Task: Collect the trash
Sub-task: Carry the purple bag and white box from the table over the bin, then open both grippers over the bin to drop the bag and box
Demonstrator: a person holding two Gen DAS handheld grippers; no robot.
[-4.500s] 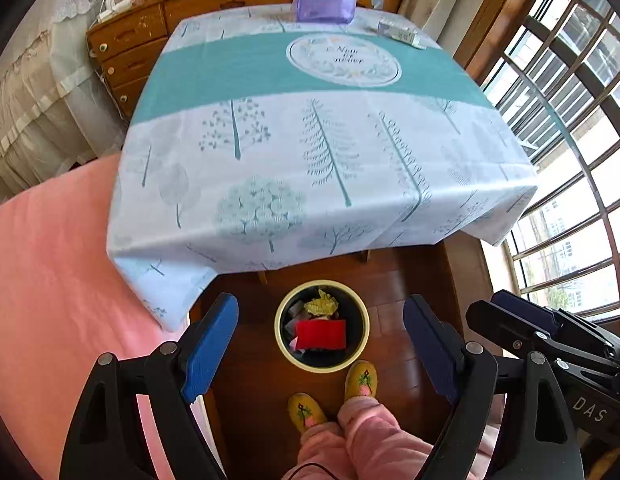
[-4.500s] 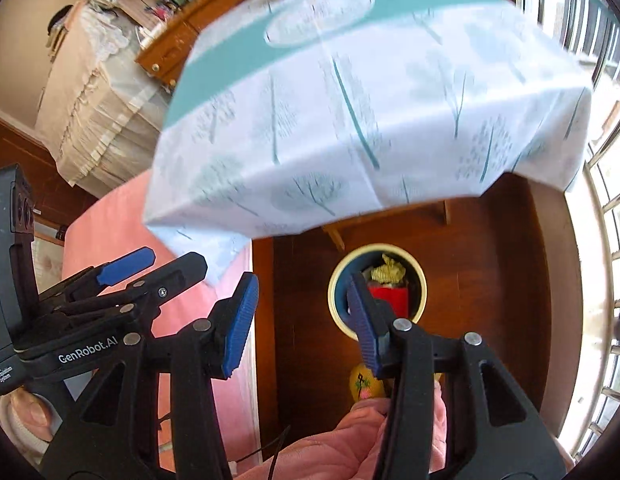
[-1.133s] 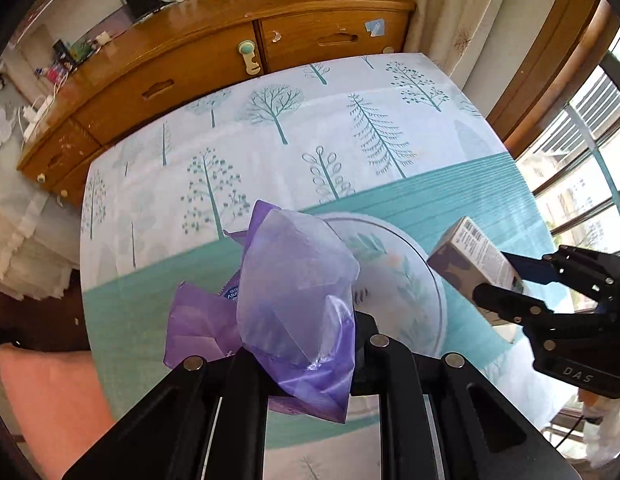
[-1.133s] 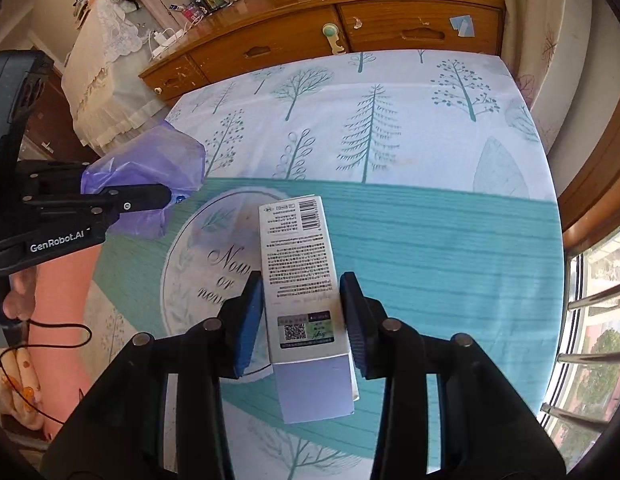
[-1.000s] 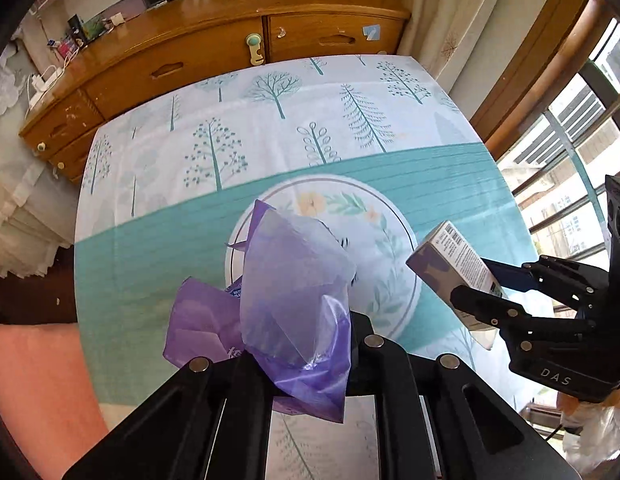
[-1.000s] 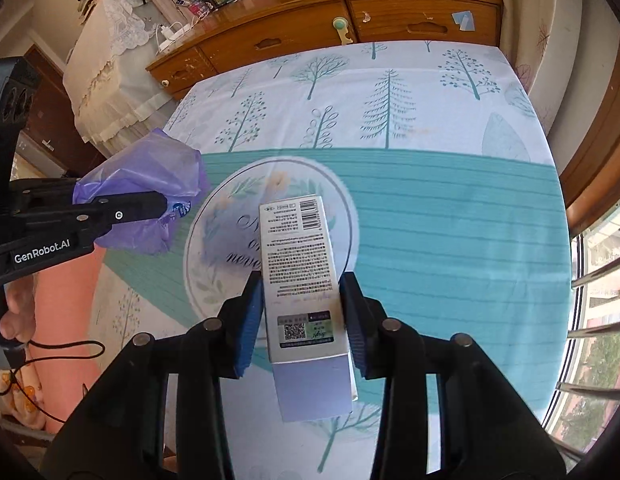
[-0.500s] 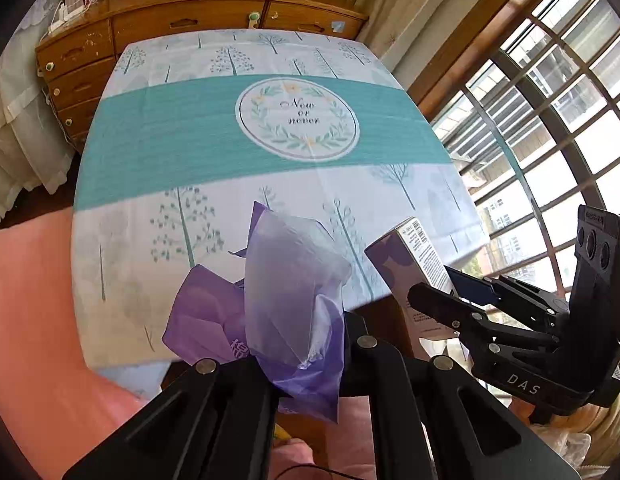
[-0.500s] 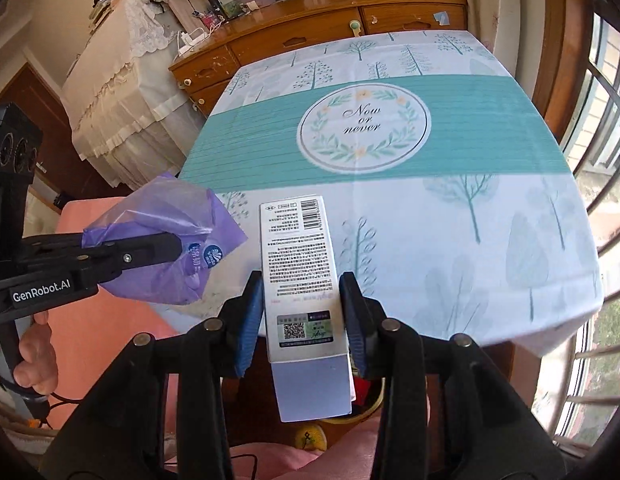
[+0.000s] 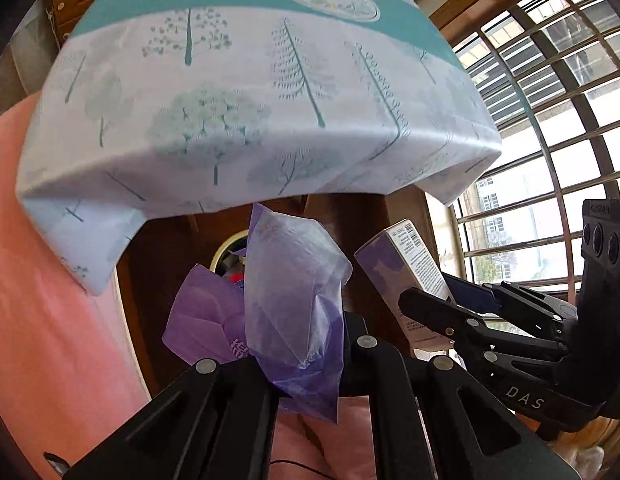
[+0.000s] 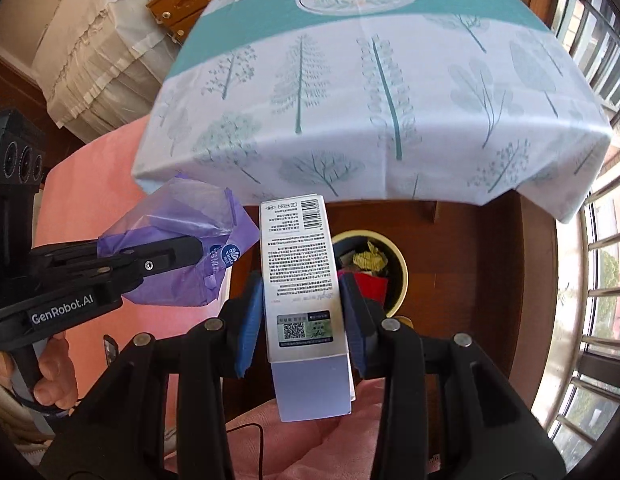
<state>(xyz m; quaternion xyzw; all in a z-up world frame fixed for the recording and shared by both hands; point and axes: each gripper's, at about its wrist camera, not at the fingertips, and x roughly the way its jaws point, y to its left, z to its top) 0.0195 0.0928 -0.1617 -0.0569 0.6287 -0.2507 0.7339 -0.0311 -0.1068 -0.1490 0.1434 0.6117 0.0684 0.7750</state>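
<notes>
- Left wrist view: the left gripper (image 9: 305, 364) has its jaws fully closed, pinching a crumpled purple plastic bag (image 9: 285, 304) by its lower part; the rest of the film stands up loose ahead of the fingers.
- Same view: the bag hangs in front of the yellow-rimmed trash bin (image 9: 229, 245), which stands on the dark wood floor below the overhanging edge of the tree-print tablecloth (image 9: 237, 120). Only a sliver of rim and some contents show past the bag.
- Same view: the right gripper (image 9: 450, 292) enters from the right, carrying a printed carton (image 9: 406, 264) tilted toward the bin. Judgement: both pieces of trash are held off the table so they can be dropped in one visit.
- Right wrist view: the right gripper (image 10: 301, 312) has its jaws partly open, blue pads pressed on the two long sides of the carton (image 10: 299, 276). The grip sits at mid-length, so the box points forward without sagging.
- Same view: the trash bin (image 10: 402, 268) lies just right of and beyond the carton, partly hidden by it; a red item and crumpled yellowish paper are already inside.
- Same view: the left gripper (image 10: 189, 250), a hand (image 10: 49, 380) on its handle, holds the bag (image 10: 177, 240) left of the carton, over the pink cloth (image 10: 109, 168), not over the bin's mouth.
- Judgement: neither item is above the opening yet; both need carrying farther before release.
</notes>
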